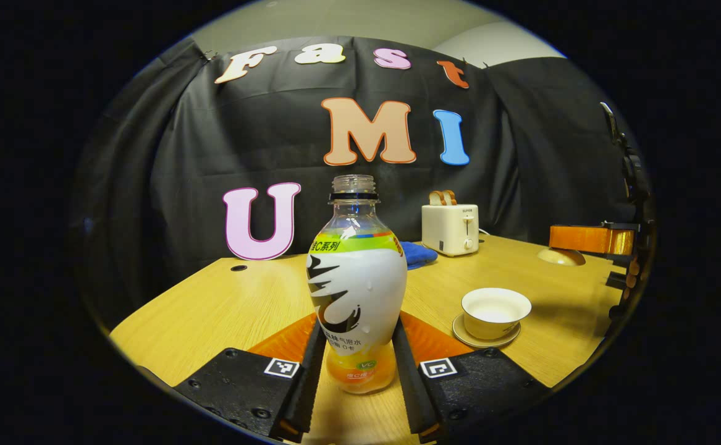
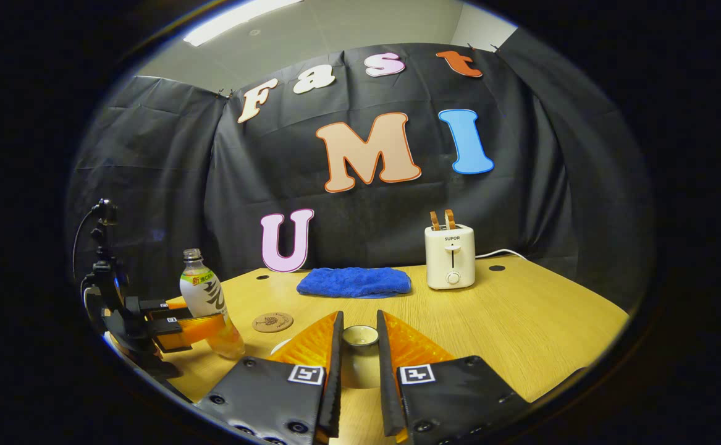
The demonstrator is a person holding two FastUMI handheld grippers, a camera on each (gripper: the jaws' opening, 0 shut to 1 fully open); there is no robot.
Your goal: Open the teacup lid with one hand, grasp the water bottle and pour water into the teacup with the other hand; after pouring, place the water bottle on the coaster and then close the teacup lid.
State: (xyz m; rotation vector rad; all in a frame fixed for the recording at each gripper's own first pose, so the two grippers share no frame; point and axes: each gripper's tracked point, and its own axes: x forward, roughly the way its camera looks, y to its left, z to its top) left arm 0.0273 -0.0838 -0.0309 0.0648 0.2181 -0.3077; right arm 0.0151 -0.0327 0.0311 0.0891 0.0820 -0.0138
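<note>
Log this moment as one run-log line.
left gripper: shut on water bottle, upright on table | right gripper: holding lid | teacup: uncovered | coaster: bare

white-orange water bottle (image 1: 356, 290), cream teacup (image 1: 495, 312), blue cloth (image 2: 354, 282)

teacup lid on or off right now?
Off. In the left gripper view the teacup sits open-topped on its saucer; in the right gripper view the lid is between the right gripper's jaws.

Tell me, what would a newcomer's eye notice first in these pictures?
The uncapped drink bottle stands out, gripped between the left tongs near the table's front edge. To its right sits an open white teacup on its saucer; the right tongs hold its lid. A white toaster stands behind.
</note>
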